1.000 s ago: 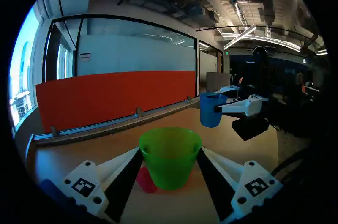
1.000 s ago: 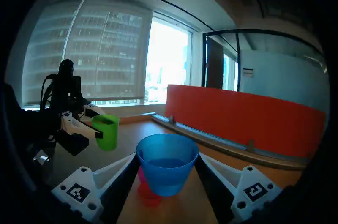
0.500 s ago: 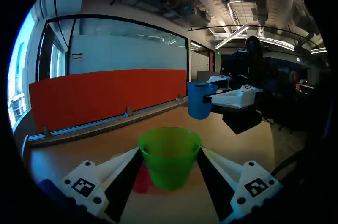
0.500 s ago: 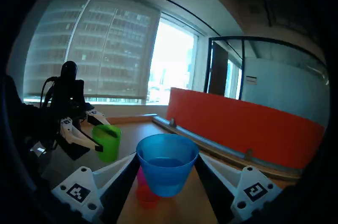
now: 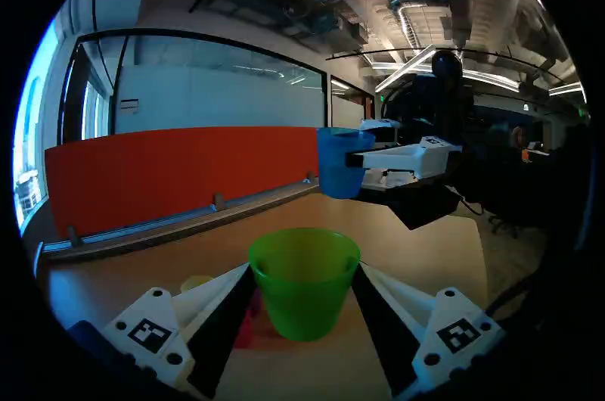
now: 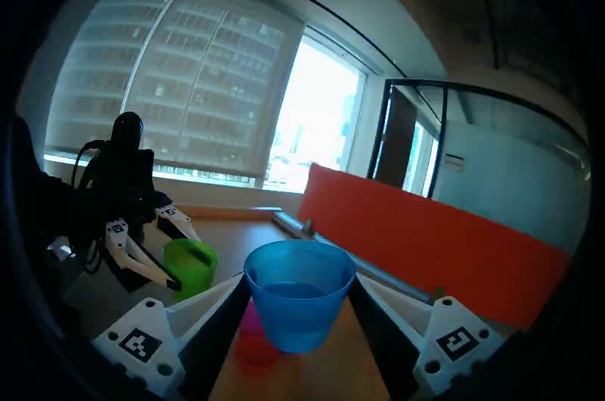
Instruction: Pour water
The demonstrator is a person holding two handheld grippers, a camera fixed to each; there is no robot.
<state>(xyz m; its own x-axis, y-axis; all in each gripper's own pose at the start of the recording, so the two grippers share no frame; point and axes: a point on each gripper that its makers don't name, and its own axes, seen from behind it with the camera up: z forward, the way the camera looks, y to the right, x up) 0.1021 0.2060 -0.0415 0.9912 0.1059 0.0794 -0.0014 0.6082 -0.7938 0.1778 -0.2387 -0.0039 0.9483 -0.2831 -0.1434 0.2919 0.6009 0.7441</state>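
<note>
L gripper [image 5: 303,271] held level & low, fingers pinching green cup [image 5: 304,299] at both sides, cup upright. R gripper [image 6: 299,280] also level, clamped on blue cup [image 6: 299,318], upright w/ water [image 6: 299,291] inside. In left gripper view, blue cup hangs higher & farther off than green, well apart, over table [image 5: 431,250]. Pink cup [image 6: 255,346] stands on table below R gripper

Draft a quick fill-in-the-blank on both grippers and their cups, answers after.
1. The right gripper is shut on the blue cup, which holds ___.
2. The left gripper is shut on the green cup, held ___ than the blue cup.
3. Neither cup is tipped; both stand ___.
Missing: water; lower; upright.
</note>
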